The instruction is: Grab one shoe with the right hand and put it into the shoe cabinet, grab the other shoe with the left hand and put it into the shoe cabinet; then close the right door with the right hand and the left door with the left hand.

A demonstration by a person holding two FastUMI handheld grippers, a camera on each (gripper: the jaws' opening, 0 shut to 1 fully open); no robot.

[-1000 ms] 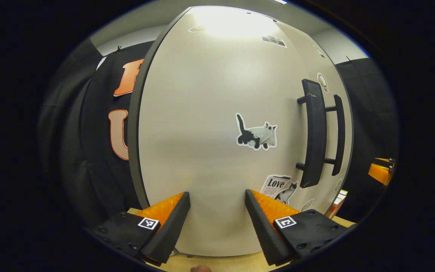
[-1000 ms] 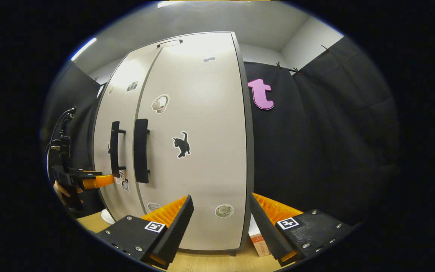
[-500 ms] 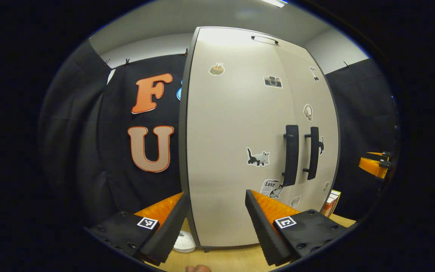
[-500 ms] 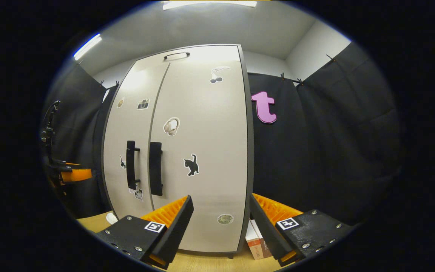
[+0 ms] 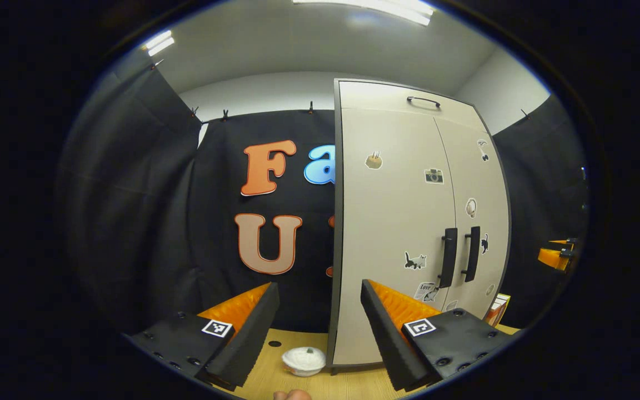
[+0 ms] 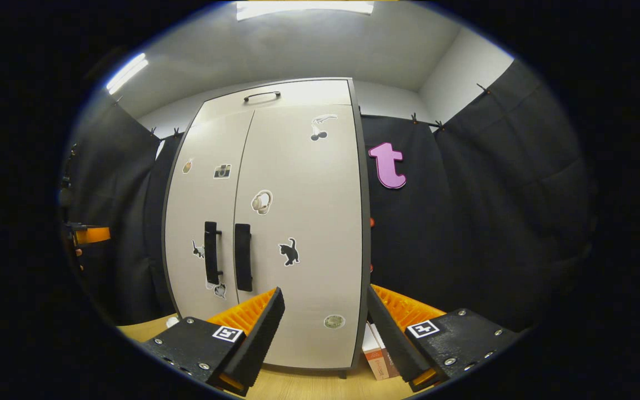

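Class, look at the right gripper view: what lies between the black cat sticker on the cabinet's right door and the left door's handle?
In the right gripper view, the right door's handle lies between the black cat sticker and the left door's handle.

- Your right gripper (image 6: 323,333) sits at the bottom of the right gripper view, fingers spread apart with nothing between them.
- Ahead of it stands the shoe cabinet (image 6: 320,94), with both the left door (image 6: 198,194) and the right door (image 6: 309,222) closed flush.
- Two dark handles (image 6: 226,257) stand upright side by side at the seam where the doors meet.
- Stickers dot the doors, among them a black cat sticker (image 6: 289,251) on the right door.
- A small box (image 6: 374,351) stands on the wooden floor (image 6: 309,383), just beside the cabinet's right bottom corner.
- At the far left edge you can see your left gripper (image 6: 89,234), well apart from the cabinet.
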